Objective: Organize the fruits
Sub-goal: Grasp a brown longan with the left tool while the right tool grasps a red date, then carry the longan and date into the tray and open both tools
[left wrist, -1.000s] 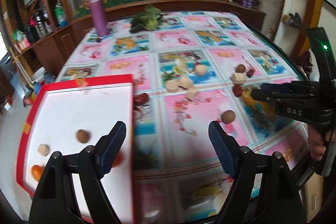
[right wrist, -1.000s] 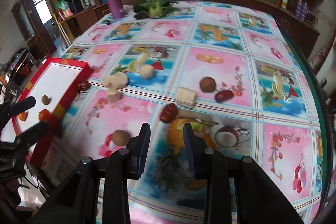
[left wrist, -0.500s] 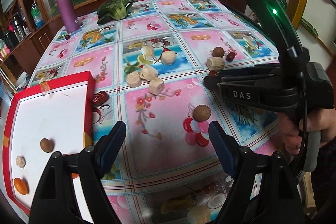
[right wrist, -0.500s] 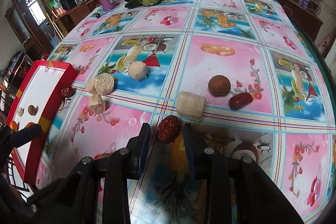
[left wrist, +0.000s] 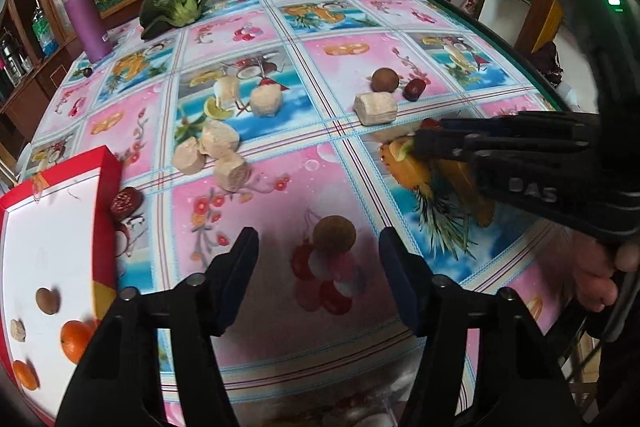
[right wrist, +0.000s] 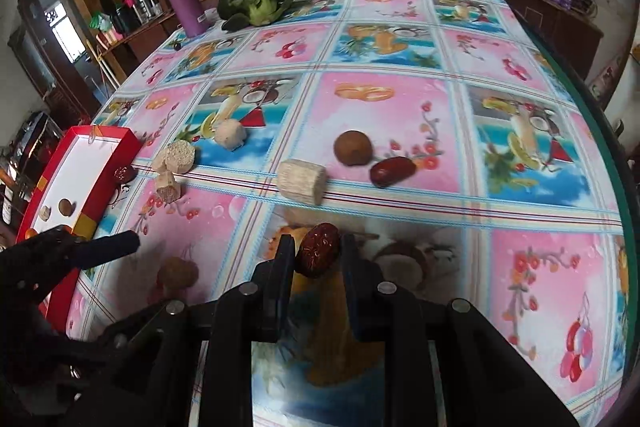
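Left wrist view: the left claw [left wrist: 318,267] hangs low over the bench [left wrist: 440,27] with its 2 fingers spread wide, nothing between them. A round brown fruit [left wrist: 334,234] sits on the cloth just ahead of the gap, touching neither finger. Left of this fruit stands the red tray [left wrist: 108,187], white inside, holding a small brown fruit [left wrist: 48,300], a pale piece [left wrist: 17,330] and 2 oranges [left wrist: 76,341]. A wrinkled red date [left wrist: 126,202] lies against the tray's outer wall. Beyond the round brown fruit, 3 pale cut chunks [left wrist: 216,155] cluster together. Further back right, a pale cylinder [left wrist: 376,108] lies on its side, long axis running left to right, with another brown fruit [left wrist: 385,79] and a smooth red date [left wrist: 414,89] just behind it. The right claw [left wrist: 424,141] reaches in from the right, its tips near a red fruit that is mostly hidden.

Right wrist view: the right claw [right wrist: 318,255] has its fingers drawn close on either side of a wrinkled dark-red date [right wrist: 318,254] resting on the bench; whether both fingers press it I cannot tell. The date's long axis tilts from near left to far right. Beyond this date lies the pale cylinder [right wrist: 302,182], and further right the brown fruit [right wrist: 353,147] and the smooth date [right wrist: 393,171], whose long axis runs roughly left to right. Far left of the wrinkled date sits the red tray [right wrist: 116,155].
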The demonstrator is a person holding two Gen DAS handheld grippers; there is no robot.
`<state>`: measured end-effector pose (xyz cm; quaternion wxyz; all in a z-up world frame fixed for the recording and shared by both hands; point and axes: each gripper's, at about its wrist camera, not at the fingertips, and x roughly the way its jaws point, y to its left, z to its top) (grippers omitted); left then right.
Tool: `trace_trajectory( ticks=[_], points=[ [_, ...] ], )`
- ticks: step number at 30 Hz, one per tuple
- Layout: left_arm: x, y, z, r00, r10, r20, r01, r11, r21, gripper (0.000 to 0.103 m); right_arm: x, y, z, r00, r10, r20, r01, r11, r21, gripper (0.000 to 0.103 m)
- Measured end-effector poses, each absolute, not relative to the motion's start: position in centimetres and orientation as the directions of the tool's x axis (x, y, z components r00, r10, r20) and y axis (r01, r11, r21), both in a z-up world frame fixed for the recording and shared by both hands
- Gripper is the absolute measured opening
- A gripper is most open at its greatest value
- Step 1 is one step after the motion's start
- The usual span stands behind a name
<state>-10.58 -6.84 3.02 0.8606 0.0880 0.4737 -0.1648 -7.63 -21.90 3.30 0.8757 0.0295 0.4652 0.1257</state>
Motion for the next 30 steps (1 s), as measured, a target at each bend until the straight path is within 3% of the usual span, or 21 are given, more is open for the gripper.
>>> trace_trajectory(
  ticks=[10,12,16,18,30],
  points=[
    [-10.4,-6.9,2.7,0.499,-0.202,-0.842,0.361,0.933,-0.01,0.051,-8.2,-22.2,4.1,0.551,0.274,-0.788,-0.19,0.961,0.201,0.022],
    [-10.3,-7.0,2.5,0.491,-0.211,-0.846,0.365,0.931,-0.021,0.041,-8.3,-22.0,4.2,0.555,0.273,-0.786,-0.188,0.961,0.201,0.022],
    [-10.2,-7.3,2.0,0.48,-0.233,-0.846,0.372,0.927,-0.044,0.036,-8.4,-22.2,4.2,0.558,0.268,-0.785,-0.173,0.963,0.206,0.022],
    [-10.2,-7.5,2.0,0.48,-0.239,-0.844,0.382,0.923,-0.044,0.025,-8.5,-22.3,4.2,0.557,0.264,-0.787,-0.166,0.964,0.206,0.022],
    [-11.0,-4.7,4.5,0.553,-0.243,-0.797,0.325,0.944,-0.063,0.025,-8.9,-18.9,6.0,0.57,0.271,-0.775,-0.228,0.959,0.168,0.022]
  ],
)
